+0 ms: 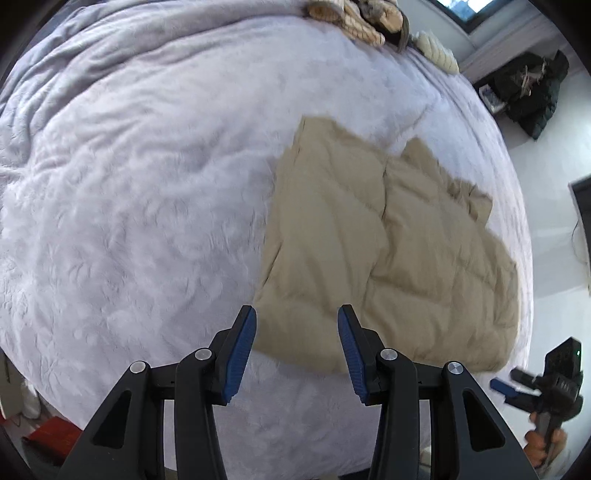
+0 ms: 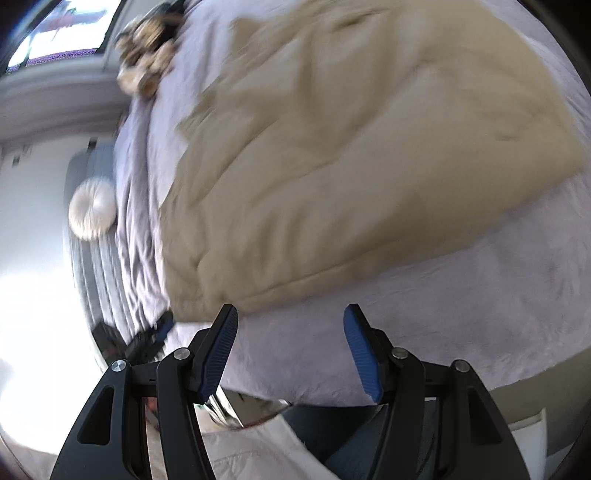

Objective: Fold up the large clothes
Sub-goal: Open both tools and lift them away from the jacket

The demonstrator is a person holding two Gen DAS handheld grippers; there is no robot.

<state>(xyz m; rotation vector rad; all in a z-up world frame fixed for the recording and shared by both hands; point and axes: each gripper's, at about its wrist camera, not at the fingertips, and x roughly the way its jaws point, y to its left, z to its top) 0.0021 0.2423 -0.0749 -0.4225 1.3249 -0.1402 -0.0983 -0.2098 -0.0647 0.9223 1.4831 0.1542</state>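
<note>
Garment count: one, beige quilted jacket (image 1: 391, 251), folded, flat on lilac bedspread (image 1: 147, 206), toward right side of bed in left wrist view. Grippers: two. Left gripper (image 1: 297, 350) above near edge of jacket, blue pads (image 1: 240, 354) parted, nothing between, bare fabric seen through gap, no contact. Right gripper (image 2: 291, 350) also parted wide, nothing clamped, hanging over bedspread (image 2: 443, 302) just short of jacket (image 2: 351, 155) hem.

Other items: one heap of tan knitted clothes (image 1: 354, 18) at far end of bed, one cream ribbed item (image 1: 437, 53) beside it, one dark bundle (image 1: 528, 92) off bed on floor, one red item (image 1: 51, 435) low at left edge.

View differences: left wrist sharp, shows whole jacket outline, two stacked panels with a seam between, plus right gripper (image 1: 513, 387) held by a hand (image 1: 543, 439) at lower right. Right wrist heavily blurred; jacket fills upper frame, detail lost. Shows instead one round white object (image 2: 92, 210) at left off the bed, window (image 2: 62, 33) top left, left gripper (image 2: 151, 336) small at bed edge, and white cloth (image 2: 251, 454) plus dark trousers (image 2: 332, 435) below the fingers. Tan heap (image 2: 147, 55) visible in both.
</note>
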